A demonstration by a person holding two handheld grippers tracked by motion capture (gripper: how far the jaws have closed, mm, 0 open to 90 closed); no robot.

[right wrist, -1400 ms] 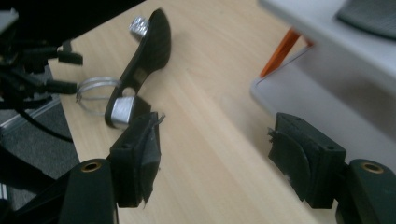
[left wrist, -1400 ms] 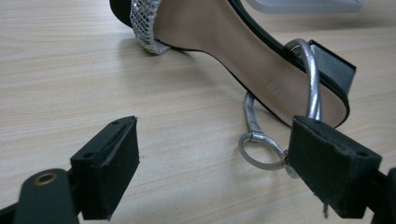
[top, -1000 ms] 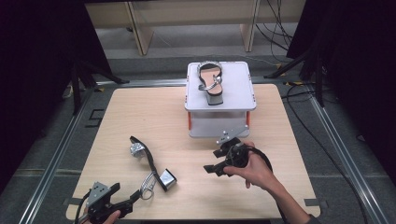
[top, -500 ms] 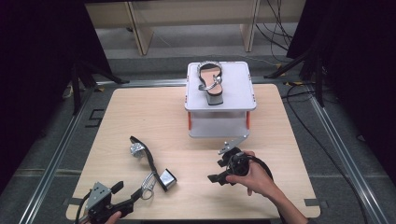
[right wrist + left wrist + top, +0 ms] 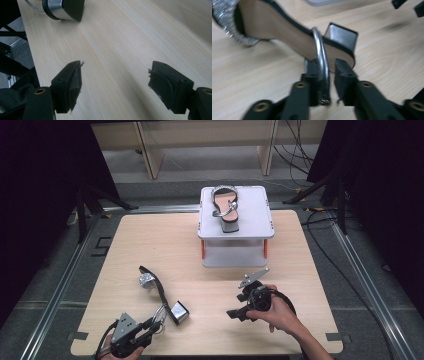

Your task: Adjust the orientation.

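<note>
A pale wooden worktop (image 5: 165,245) stands on a grey floor (image 5: 175,167), framed by metal rails (image 5: 55,292) along its left and right sides. Black curtains (image 5: 45,180) hang on both sides, leaving the edges of the room dark. Behind the worktop, light wooden furniture legs (image 5: 150,150) rise from the floor. Black cables (image 5: 300,150) trail across the floor at the back right, beside a black stand (image 5: 320,190). Light falls evenly from above.
</note>
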